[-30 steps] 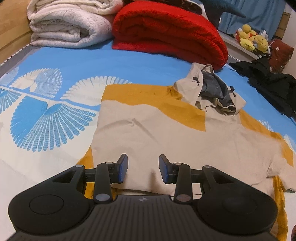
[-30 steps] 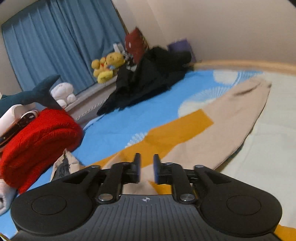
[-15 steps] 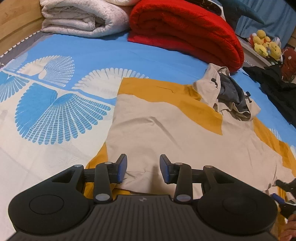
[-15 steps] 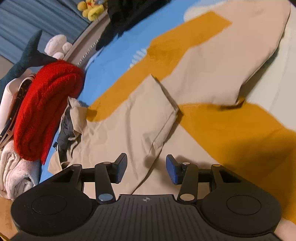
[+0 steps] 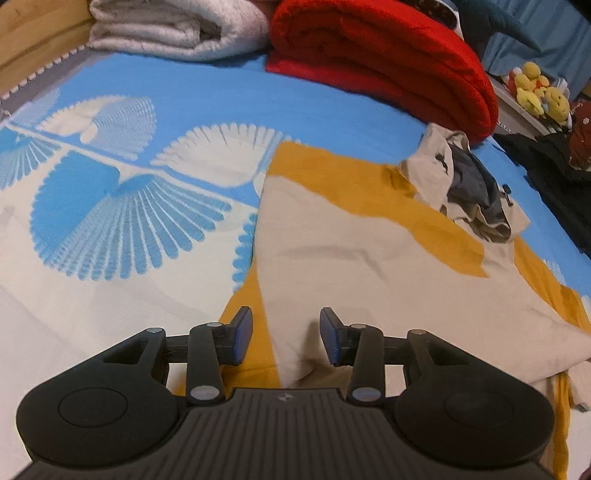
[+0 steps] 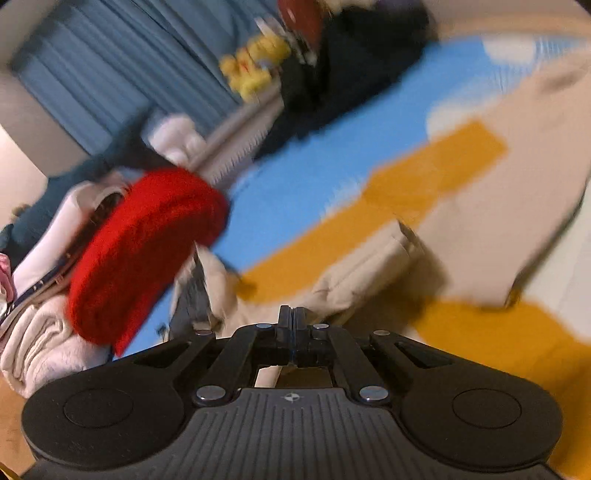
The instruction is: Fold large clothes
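A beige and mustard hooded jacket [image 5: 351,266] lies spread on the bed, its hood [image 5: 469,184] bunched toward the far right. My left gripper [image 5: 286,334] hovers open over the jacket's near left edge. Beige cloth and a mustard strip lie between its blue pads, which stand apart from it. In the blurred right wrist view my right gripper [image 6: 291,314] is shut. A fold of the jacket [image 6: 369,266] bunches up right at its tips, so it seems pinched on that cloth.
A blue and white patterned sheet [image 5: 110,221] covers the bed. A folded red blanket [image 5: 388,62] and a white blanket [image 5: 177,29] lie at the head by the wooden frame [image 5: 37,33]. Black clothes [image 5: 554,173] and yellow plush toys [image 5: 535,88] sit far right.
My right gripper went from open over a beige fold to shut, and its view tipped up and blurred. My left gripper slid toward the jacket's left edge and stayed open.
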A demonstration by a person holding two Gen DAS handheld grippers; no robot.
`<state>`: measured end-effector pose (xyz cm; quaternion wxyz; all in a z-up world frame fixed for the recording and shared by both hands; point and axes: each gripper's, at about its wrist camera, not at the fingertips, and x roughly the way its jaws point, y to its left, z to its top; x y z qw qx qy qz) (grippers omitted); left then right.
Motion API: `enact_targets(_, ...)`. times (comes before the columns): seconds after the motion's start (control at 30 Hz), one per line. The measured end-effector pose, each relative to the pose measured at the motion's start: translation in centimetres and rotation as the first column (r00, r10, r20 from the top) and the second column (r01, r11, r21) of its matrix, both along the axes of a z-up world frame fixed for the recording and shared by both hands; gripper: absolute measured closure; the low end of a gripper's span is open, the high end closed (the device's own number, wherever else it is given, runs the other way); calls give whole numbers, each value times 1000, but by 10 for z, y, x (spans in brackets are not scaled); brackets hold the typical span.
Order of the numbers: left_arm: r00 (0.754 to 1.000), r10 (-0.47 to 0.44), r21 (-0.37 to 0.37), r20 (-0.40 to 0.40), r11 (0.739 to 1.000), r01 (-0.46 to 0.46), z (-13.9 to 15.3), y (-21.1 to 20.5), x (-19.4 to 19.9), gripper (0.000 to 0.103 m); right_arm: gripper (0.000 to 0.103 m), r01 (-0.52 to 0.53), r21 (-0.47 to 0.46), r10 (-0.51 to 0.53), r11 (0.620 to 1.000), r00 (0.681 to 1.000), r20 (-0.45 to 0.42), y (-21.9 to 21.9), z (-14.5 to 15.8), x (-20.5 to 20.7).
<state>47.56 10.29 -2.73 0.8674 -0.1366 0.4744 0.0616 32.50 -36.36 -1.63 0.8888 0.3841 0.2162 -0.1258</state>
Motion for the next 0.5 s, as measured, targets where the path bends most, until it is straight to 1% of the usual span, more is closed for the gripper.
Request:
enact_targets(0.03, 1000, -1, -17, -12, 1000, 0, -3, 0, 0, 58, 103, 17, -19, -18, 1000, 1000, -23, 0, 1, -1)
enact_targets(0.07, 1000, -2, -40, -28, 999, 1, -7, 0, 0, 58, 102, 40, -41, -43, 998, 995, -86, -2, -3, 2)
enact_targets(0.1, 999, -3, -59, -41, 998, 0, -11, -1, 0, 58, 100, 74, -72, -86, 995, 981, -177, -4, -10, 5)
enact_targets(0.13, 998, -9, -70, -58, 998, 5, -16, -2, 0, 58, 99, 114, -97, -135, 989, 960, -246, -7, -18, 5)
enact_targets(0.17, 997, -17, -65, -77, 998, 12, -21, -3, 1, 58, 99, 161, -110, -187, 981, 938, -293, -12, -24, 3)
enact_targets(0.2, 995, -23, -51, -95, 999, 18, -26, -5, 1, 58, 99, 203, -113, -229, 973, 922, -313, -16, -28, 0)
enact_targets(0.23, 994, -24, -44, -109, 999, 20, -30, -6, 0, 58, 99, 222, -118, -248, 968, 919, -306, -19, -27, -4)
enact_targets(0.27, 993, -24, -48, -118, 999, 19, -31, -8, 0, 58, 99, 227, -129, -255, 965, 926, -280, -19, -23, -6)
enact_targets(0.3, 993, -21, -53, -118, 999, 15, -31, -9, -1, 58, 99, 217, -130, -242, 967, 943, -226, -19, -17, -6)
enact_targets(0.33, 994, -15, -49, -111, 999, 10, -28, -10, -2, 58, 99, 187, -107, -203, 977, 965, -166, -19, -13, -6)
enact_targets(0.37, 995, -15, -43, -98, 999, 11, -25, -12, -4, 58, 90, 145, -72, -153, 987, 980, -126, -21, -14, -3)
enact_targets(0.4, 996, -26, -39, -84, 999, 23, -24, -15, -4, 58, 77, 79, -4, -79, 997, 992, -94, -24, -18, 3)
enact_targets(0.43, 995, -42, -46, -89, 998, 38, -27, -17, -4, 58, 71, 40, 56, -35, 998, 995, -91, -27, -25, 8)
enact_targets(0.47, 992, -46, -53, -120, 998, 40, -35, -18, -2, 58, 64, 4, 137, 11, 991, 994, -109, -30, -37, 15)
enact_targets(0.5, 987, -37, -63, -154, 998, 28, -43, -17, -1, 58, 64, -12, 189, 39, 982, 989, -140, -33, -48, 19)
